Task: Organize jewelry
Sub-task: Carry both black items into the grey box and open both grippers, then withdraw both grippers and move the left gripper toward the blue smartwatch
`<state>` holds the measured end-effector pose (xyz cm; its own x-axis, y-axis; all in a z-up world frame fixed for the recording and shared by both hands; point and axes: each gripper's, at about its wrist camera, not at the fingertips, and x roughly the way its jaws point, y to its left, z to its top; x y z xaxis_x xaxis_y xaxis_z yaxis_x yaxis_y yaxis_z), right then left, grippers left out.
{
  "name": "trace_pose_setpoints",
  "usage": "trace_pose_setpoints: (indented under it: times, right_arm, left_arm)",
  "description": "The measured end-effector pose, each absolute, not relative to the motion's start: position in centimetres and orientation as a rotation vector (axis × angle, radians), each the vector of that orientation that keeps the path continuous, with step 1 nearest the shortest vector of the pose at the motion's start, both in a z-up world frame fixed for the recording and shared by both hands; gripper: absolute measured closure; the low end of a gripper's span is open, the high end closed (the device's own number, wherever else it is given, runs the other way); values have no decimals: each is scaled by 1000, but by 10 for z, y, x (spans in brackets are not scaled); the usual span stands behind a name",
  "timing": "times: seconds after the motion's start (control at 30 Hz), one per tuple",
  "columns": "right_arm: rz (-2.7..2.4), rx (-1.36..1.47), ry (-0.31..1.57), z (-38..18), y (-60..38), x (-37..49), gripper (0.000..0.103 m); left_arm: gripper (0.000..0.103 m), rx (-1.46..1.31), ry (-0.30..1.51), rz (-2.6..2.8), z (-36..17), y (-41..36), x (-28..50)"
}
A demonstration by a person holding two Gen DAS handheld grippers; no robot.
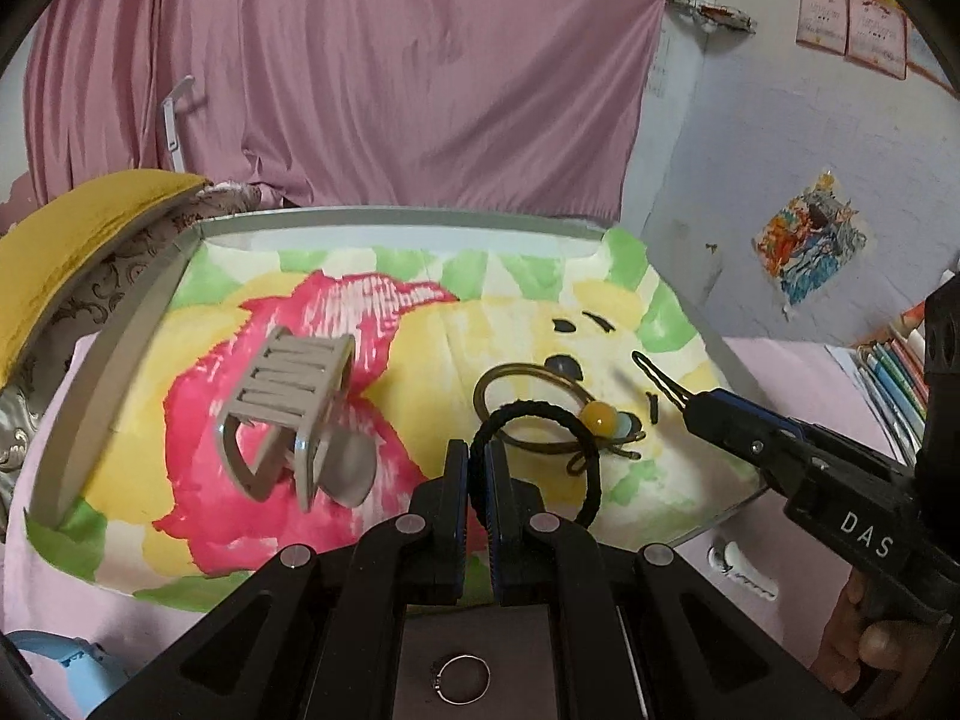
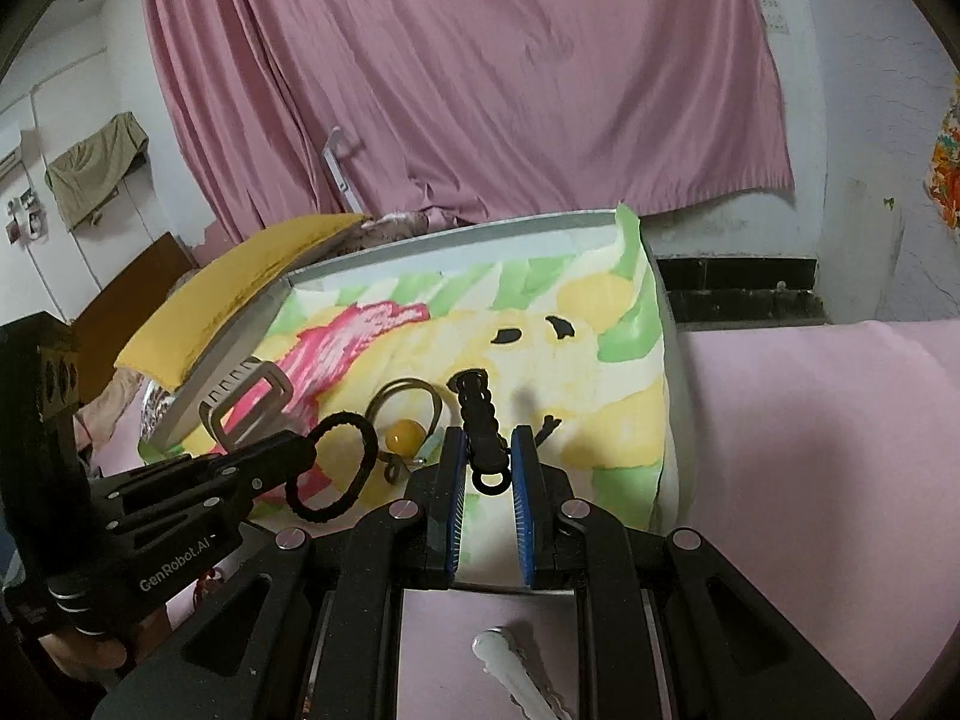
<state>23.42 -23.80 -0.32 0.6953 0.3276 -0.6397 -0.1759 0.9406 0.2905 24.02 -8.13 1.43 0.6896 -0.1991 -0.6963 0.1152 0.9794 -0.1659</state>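
Note:
A tray (image 1: 120, 354) lined with a cartoon-print cloth holds a grey claw clip (image 1: 288, 414) and a brown hair tie with a yellow bead (image 1: 600, 417). My left gripper (image 1: 477, 468) is shut on a black hair tie (image 1: 576, 438) and holds it over the tray; it also shows in the right wrist view (image 2: 336, 468). My right gripper (image 2: 487, 462) holds a black bobby pin (image 2: 480, 420) between its blue pads (image 2: 453, 480) over the tray's right part. The pin also shows in the left wrist view (image 1: 660, 381).
A thin ring (image 1: 462, 678) lies on the pink cloth below my left gripper. A white hair clip (image 2: 516, 672) lies below my right gripper. A yellow cushion (image 1: 78, 240) sits left of the tray. Books (image 1: 894, 378) stand at the right.

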Motion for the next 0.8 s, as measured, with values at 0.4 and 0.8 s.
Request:
trace_pose_setpoints:
  times: [0.4, 0.8]
  right_arm:
    - [279, 188, 783, -2, -236, 240, 88]
    - [217, 141, 600, 25, -239, 201, 59]
  left_arm:
    - [97, -141, 815, -183, 14, -78, 240]
    - [61, -199, 705, -172, 29, -63, 216]
